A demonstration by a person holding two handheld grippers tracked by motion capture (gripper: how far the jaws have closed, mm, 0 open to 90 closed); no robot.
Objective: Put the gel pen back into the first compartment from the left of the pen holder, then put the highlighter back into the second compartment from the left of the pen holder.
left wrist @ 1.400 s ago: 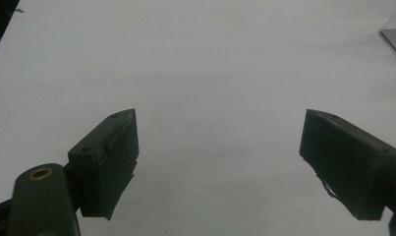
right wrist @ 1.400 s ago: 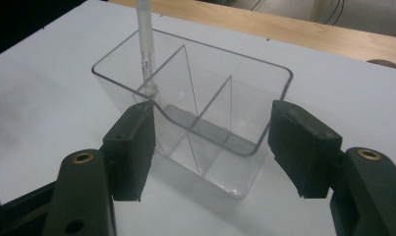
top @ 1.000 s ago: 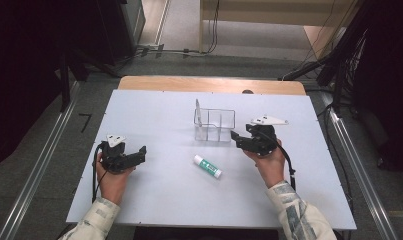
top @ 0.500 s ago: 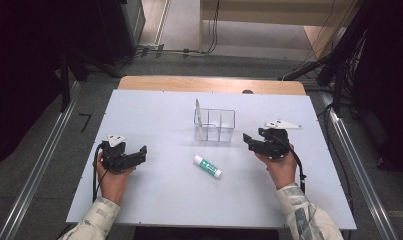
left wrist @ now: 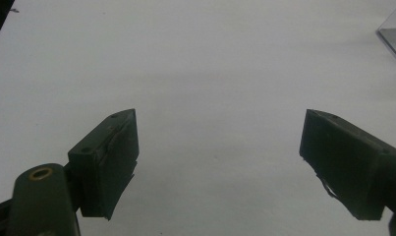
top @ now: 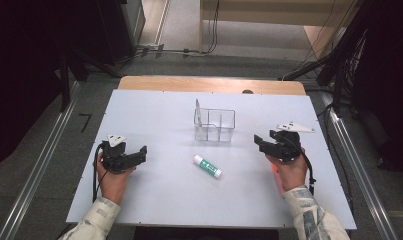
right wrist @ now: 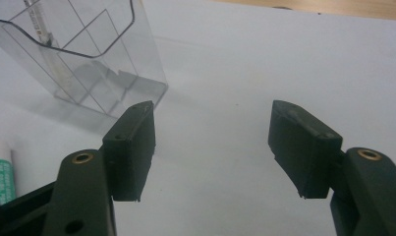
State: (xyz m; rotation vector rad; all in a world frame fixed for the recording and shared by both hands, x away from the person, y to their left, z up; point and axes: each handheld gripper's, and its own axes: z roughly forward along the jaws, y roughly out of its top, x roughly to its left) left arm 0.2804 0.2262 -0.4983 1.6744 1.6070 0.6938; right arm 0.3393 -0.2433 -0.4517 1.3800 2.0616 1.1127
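Note:
A white glue stick (top: 207,166) with a green label lies flat near the middle of the white table (top: 164,120); its end shows at the left edge of the right gripper view (right wrist: 0,169). Behind it stands an empty clear plastic divided container (top: 214,125), upright (right wrist: 87,54); one corner shows in the left gripper view (left wrist: 394,37). My left gripper (top: 140,153) rests low at the left, pointing right, open with nothing between its jaws (left wrist: 219,142). My right gripper (top: 259,143) sits right of the container, pointing left, open and empty (right wrist: 212,128).
A wooden strip (top: 211,84) runs along the table's far edge. Metal rails (top: 39,165) flank both sides on the grey floor. Cables (top: 309,170) trail from the grippers toward the person's sleeves. Bare white surface lies between the two grippers around the glue stick.
My right gripper has drawn back to the right, away from the clear container, and slightly nearer the person. The left gripper, the glue stick and the container have stayed put.

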